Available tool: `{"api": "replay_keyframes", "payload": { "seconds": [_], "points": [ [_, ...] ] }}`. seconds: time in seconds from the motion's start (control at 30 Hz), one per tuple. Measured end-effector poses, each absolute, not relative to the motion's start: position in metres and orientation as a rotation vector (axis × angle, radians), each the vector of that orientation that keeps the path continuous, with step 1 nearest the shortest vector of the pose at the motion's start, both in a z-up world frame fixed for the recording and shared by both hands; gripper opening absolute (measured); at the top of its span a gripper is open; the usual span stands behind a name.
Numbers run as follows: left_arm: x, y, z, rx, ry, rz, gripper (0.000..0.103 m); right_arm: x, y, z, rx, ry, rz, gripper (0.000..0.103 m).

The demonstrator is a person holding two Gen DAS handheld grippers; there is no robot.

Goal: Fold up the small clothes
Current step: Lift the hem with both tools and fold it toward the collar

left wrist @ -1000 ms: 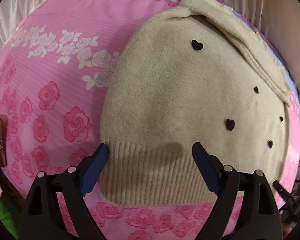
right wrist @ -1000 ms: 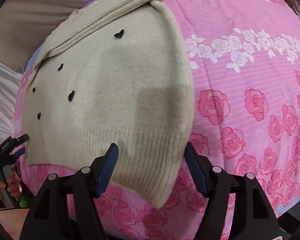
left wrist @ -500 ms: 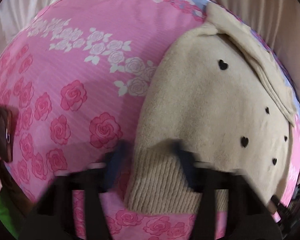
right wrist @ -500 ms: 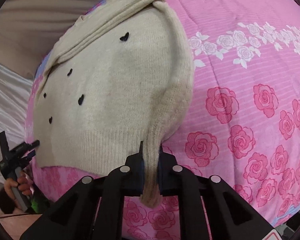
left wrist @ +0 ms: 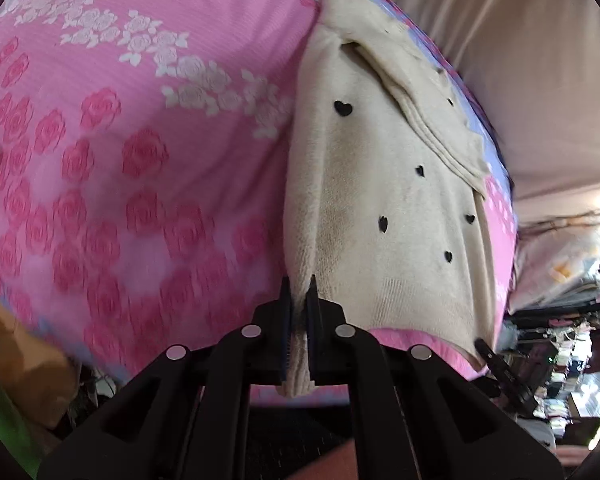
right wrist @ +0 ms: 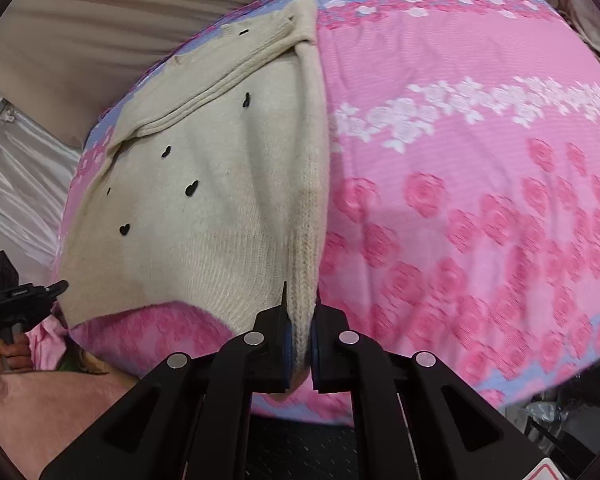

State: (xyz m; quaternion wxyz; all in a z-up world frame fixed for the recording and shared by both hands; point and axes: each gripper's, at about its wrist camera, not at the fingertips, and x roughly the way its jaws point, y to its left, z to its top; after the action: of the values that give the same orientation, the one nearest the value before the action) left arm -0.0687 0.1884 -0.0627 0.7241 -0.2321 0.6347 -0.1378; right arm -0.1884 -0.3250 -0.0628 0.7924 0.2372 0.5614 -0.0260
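Left wrist view: the left tongs (left wrist: pixel 299 312) grip the sweater (left wrist: pixel 384 200) hem on the pink sheet (left wrist: pixel 140 140); the right tongs (right wrist: pixel 300 320) pinch the sweater's opposite hem corner.

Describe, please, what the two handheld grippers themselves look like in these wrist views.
Both look alike. The left gripper and right gripper have matte black angular linkage arms with triangular cut-outs, four round silver pivot pins each, and blue ribbed pads inside the fingers. A red-and-white label corner shows on the right one. No cables or sleeves are visible.
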Motion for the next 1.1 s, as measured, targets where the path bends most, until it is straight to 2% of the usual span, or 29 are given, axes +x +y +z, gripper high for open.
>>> {"api": "replay_keyframes", "payload": {
  "seconds": [0.23, 0.37, 0.5, 0.63, 0.73, 0.8, 0.87, 0.9, 0.93, 1.0, 1.03, 1.1],
  "points": [
    [-0.118, 0.199, -0.058, -0.559, 1.558, -0.270, 0.004, -0.254, -0.330, -0.060, 0.530, 1.328, 0.018, 0.005],
    [-0.111, 0.193, -0.005, -0.616, 1.415, -0.271, 0.004, -0.250, -0.336, -0.004, 0.575, 1.172, 0.116, 0.006],
    [-0.036, 0.164, 0.052, -0.569, 1.208, -0.409, 0.004, -0.168, -0.356, 0.063, 0.502, 0.904, 0.140, 0.006],
    [0.060, 0.140, 0.073, -0.482, 1.024, -0.373, 0.005, -0.047, -0.396, 0.064, 0.560, 0.759, 0.098, 0.008],
    [0.145, 0.120, 0.046, -0.423, 0.999, -0.232, 0.011, 0.046, -0.423, 0.014, 0.612, 0.839, -0.040, 0.012],
    [0.186, 0.110, 0.008, -0.359, 1.043, -0.112, 0.011, 0.081, -0.430, -0.023, 0.681, 0.967, -0.134, 0.012],
    [0.194, 0.108, -0.010, -0.274, 1.076, -0.011, 0.009, 0.079, -0.420, -0.031, 0.664, 0.989, -0.172, 0.017],
    [0.193, 0.108, -0.011, -0.278, 1.065, -0.018, 0.010, 0.073, -0.409, -0.024, 0.605, 0.955, -0.179, 0.022],
    [0.187, 0.112, -0.009, -0.298, 1.041, -0.033, 0.013, 0.066, -0.400, -0.020, 0.555, 0.931, -0.166, 0.032],
    [0.171, 0.129, -0.008, -0.325, 1.009, -0.002, 0.035, 0.049, -0.385, -0.016, 0.480, 0.895, -0.166, 0.050],
    [0.168, 0.133, -0.010, -0.341, 0.997, 0.013, 0.045, 0.041, -0.383, -0.017, 0.461, 0.889, -0.175, 0.050],
    [0.162, 0.141, -0.016, -0.360, 0.995, 0.020, 0.045, 0.035, -0.380, -0.023, 0.437, 0.908, -0.183, 0.050]
  ]
}}
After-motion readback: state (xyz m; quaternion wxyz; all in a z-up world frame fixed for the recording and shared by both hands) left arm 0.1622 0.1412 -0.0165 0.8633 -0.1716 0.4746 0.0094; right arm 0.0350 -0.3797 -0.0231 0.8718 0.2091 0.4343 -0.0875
